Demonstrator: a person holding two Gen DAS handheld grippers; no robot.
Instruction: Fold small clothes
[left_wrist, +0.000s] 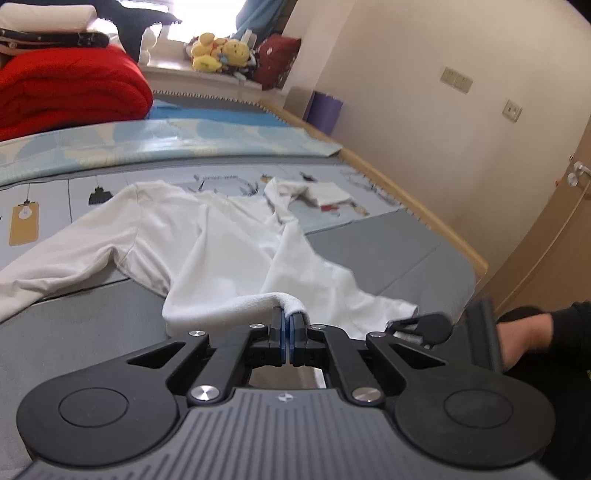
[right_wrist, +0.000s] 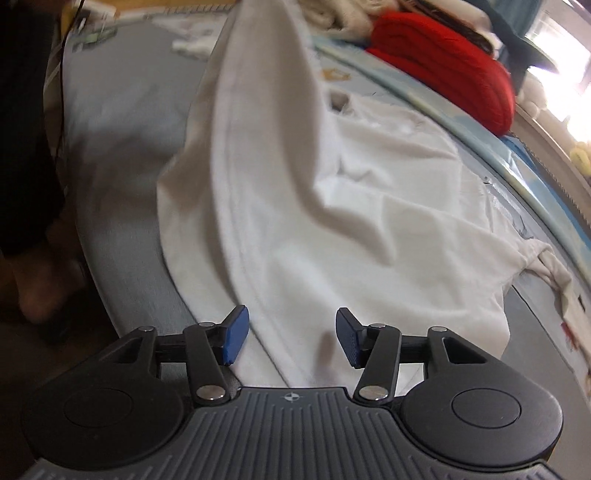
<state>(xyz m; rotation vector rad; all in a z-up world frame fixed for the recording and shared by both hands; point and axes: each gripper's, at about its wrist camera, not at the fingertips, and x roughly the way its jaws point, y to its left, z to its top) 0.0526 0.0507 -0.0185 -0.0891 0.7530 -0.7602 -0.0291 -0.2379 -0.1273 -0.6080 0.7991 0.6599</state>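
In the left wrist view, the left gripper (left_wrist: 289, 320) has its two blue-padded jaws pressed together on a rolled hem of the white garment (left_wrist: 229, 236), which lies spread over the grey mat (left_wrist: 388, 254) on the bed with one sleeve trailing off to the left; pinching the edge this way probably serves to lift that side so it can be carried over for a fold. At the right edge a black gripper part (left_wrist: 421, 328) and a hand in a dark sleeve (left_wrist: 528, 339) show, blurred and cut off by the frame. Behind, a red blanket (left_wrist: 70, 92) and yellow plush toys (left_wrist: 218, 51) sit well apart from the work. In the right wrist view, the right gripper (right_wrist: 291, 336) stands wide open, holding nothing, its pads to either side of a strip of the same cloth that rises steeply toward the top of the frame, likely poised to take a second grip. Where that raised strip ends is cut off, and motion blur hides the seams, so I cannot tell which part of the garment it is.
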